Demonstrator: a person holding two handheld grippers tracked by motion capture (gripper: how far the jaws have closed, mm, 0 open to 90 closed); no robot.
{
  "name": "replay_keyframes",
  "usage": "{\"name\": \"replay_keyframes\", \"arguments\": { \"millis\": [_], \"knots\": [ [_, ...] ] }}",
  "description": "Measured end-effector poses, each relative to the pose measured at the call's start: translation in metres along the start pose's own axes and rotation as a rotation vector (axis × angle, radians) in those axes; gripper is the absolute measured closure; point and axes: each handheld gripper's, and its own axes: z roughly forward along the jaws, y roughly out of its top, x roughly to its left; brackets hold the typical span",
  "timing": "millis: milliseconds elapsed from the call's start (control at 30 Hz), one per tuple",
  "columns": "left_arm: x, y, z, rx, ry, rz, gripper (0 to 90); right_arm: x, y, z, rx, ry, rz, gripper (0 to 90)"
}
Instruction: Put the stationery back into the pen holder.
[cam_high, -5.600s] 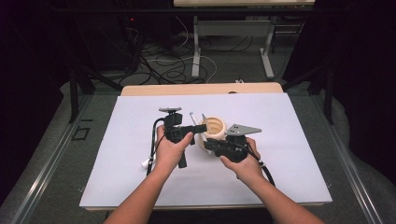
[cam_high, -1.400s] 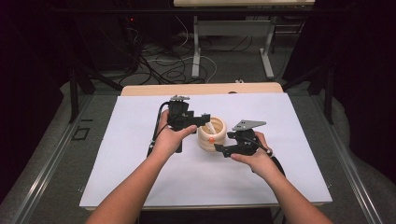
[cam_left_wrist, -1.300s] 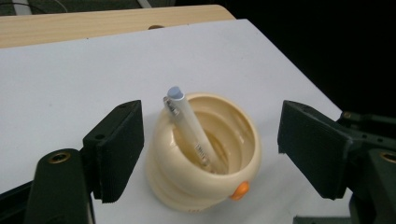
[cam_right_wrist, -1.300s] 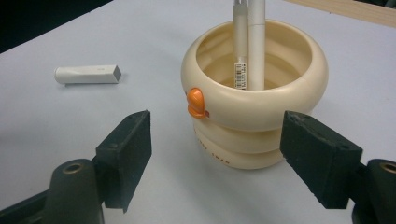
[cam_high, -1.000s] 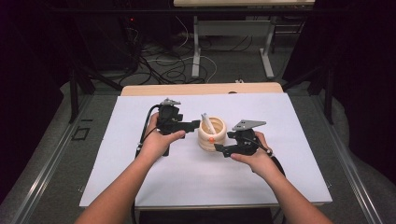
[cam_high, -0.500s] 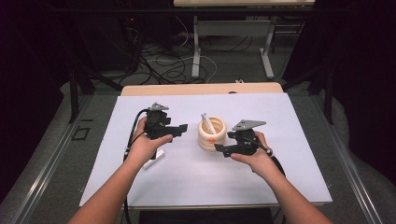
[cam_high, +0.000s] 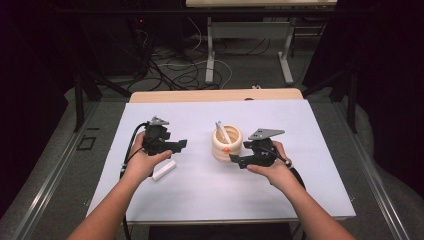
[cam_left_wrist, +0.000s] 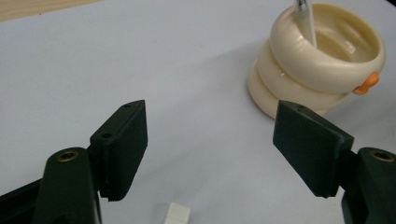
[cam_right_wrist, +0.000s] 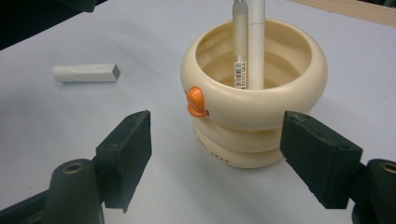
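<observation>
A cream ringed cup (cam_high: 226, 145) with a small orange knob (cam_right_wrist: 196, 101) stands mid-table on the white sheet (cam_high: 200, 195). White pens (cam_right_wrist: 247, 42) lean upright inside it. My right gripper (cam_high: 235, 160) sits low just right of the cup, open and empty, with the cup (cam_right_wrist: 261, 107) standing ahead between its spread jaws. Well left of the cup is my left gripper (cam_high: 181, 145), also open and empty. A short white cap-like stick (cam_high: 164, 171) lies flat on the sheet under the left hand, its end at the bottom of the left gripper view (cam_left_wrist: 177, 214).
The white sheet covers a wooden table whose far edge (cam_high: 215, 95) shows behind it. Beyond the table are cables (cam_high: 180, 65) and a metal desk frame (cam_high: 250, 55) on the floor. Bare sheet lies on all sides of the cup.
My left gripper has drawn back from over the cup, moving left and toward the person, to a spot above the white stick. The right gripper has stayed beside the cup.
</observation>
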Motion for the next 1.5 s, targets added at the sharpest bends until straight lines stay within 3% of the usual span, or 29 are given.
{"name": "replay_keyframes", "arguments": {
  "millis": [200, 533, 567, 600, 1500],
  "knots": [
    [0.01, -0.009, -0.004, 0.04, 0.012, 0.016, 27.0, 0.0, 0.0, 0.0, 0.003, 0.0, -0.004, 25.0],
    [0.02, -0.024, -0.004, 0.132, 0.037, 0.091, 29.0, 0.0, 0.0, 0.0, 0.006, 0.001, 0.002, 25.0],
    [0.019, -0.025, -0.003, 0.136, 0.039, 0.085, 29.1, 0.0, 0.0, 0.0, 0.006, 0.001, 0.0, 25.1],
    [0.021, -0.026, -0.004, 0.154, 0.041, 0.104, 29.4, 0.0, 0.0, -0.001, 0.025, 0.002, -0.005, 25.0],
    [0.022, -0.05, 0.011, 0.368, 0.029, 0.192, 43.9, 0.0, -0.001, 0.001, 0.013, 0.003, -0.001, 25.0]
  ]
}}
